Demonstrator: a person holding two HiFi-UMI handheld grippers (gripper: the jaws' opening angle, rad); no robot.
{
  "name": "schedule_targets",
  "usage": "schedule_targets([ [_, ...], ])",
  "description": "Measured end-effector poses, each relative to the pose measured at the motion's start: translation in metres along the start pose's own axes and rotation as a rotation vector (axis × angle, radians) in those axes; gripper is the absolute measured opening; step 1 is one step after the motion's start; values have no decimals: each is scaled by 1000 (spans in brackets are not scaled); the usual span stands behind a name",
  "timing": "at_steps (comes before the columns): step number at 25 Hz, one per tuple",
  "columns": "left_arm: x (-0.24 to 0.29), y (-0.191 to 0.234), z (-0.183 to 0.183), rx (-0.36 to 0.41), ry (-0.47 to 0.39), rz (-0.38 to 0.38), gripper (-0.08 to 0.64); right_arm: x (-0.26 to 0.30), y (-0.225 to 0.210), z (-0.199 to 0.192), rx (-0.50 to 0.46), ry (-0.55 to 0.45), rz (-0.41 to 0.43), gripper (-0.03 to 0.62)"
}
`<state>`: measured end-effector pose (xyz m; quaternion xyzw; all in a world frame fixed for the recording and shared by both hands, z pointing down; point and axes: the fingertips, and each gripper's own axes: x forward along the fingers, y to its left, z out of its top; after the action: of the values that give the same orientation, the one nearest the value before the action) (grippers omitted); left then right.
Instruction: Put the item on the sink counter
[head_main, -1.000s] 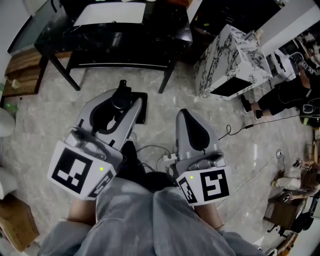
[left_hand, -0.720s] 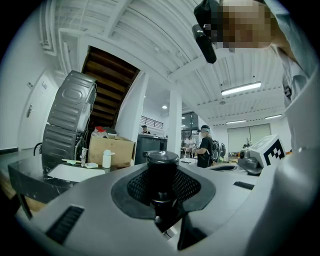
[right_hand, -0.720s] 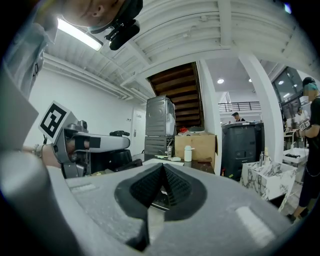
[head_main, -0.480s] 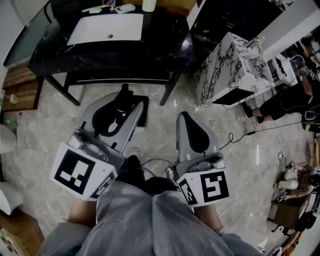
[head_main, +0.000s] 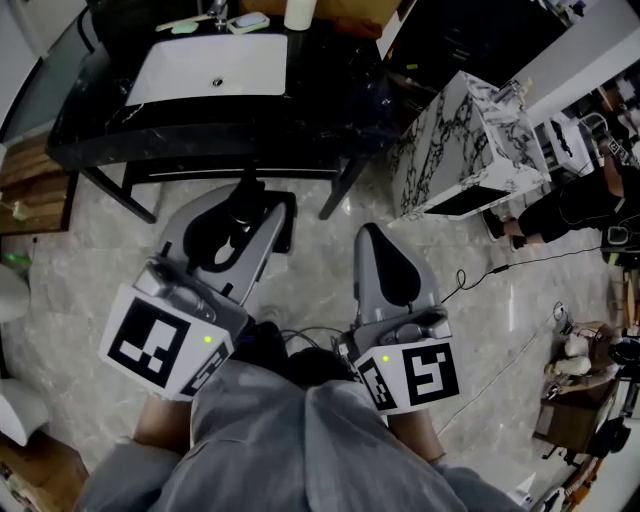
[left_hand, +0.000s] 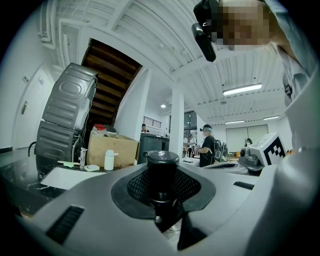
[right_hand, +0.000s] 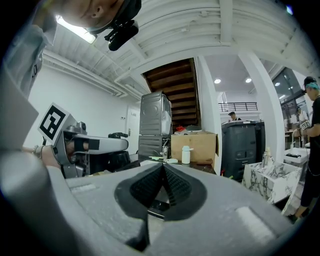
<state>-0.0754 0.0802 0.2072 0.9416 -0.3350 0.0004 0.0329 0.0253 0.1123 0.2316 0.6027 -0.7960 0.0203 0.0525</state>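
L gripper (head_main: 238, 212) and R gripper (right_hand: 163, 180) both held level, side by side, noses aimed at the sink desk (head_main: 300, 110), forearms tucked in by the person's grey top. L gripper pads clamped on the black capped item (left_hand: 161, 170), 1 pc, upright, cap poking above the pads; it sits short of the desk's front edge, over the floor (head_main: 90, 250), not on the desk yet. R gripper pinched fully together, nothing in it, to the right of L and also short of the desk. Count: 2 grippers, 2 marker cubes (head_main: 160, 340), 1 held item. On the desk: 1 white basin (head_main: 205, 70) set in the black top, behind it 1 white bottle (head_main: 298, 12), 1 soap dish (head_main: 248, 20), 1 cardboard box (left_hand: 112, 152) at the back. Right of the desk: 1 marble-print cabinet (head_main: 460, 130). Floor is pale marble-look tile w/ a cable (head_main: 470, 265) running to the desk's right. Room: white ribbed ceiling, strip lights, wooden stair underside above the desk, people standing far off to the desk's right.
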Motion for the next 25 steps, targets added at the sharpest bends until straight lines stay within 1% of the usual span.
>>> schedule_targets([
  [4,5,14,-1,-2,-1,-7,92,14,0,-1,1,6,-10,-3],
  [11,5,25,-3,-11,-8,-19,92,25,5,-1,0,7,-17,-3],
  [19,8,32,-4,-23,-18,-5,92,31,0,1,-18,12,-20,-3],
  [25,15,42,-4,-20,-11,13,92,43,-5,-1,-6,15,-9,-3],
])
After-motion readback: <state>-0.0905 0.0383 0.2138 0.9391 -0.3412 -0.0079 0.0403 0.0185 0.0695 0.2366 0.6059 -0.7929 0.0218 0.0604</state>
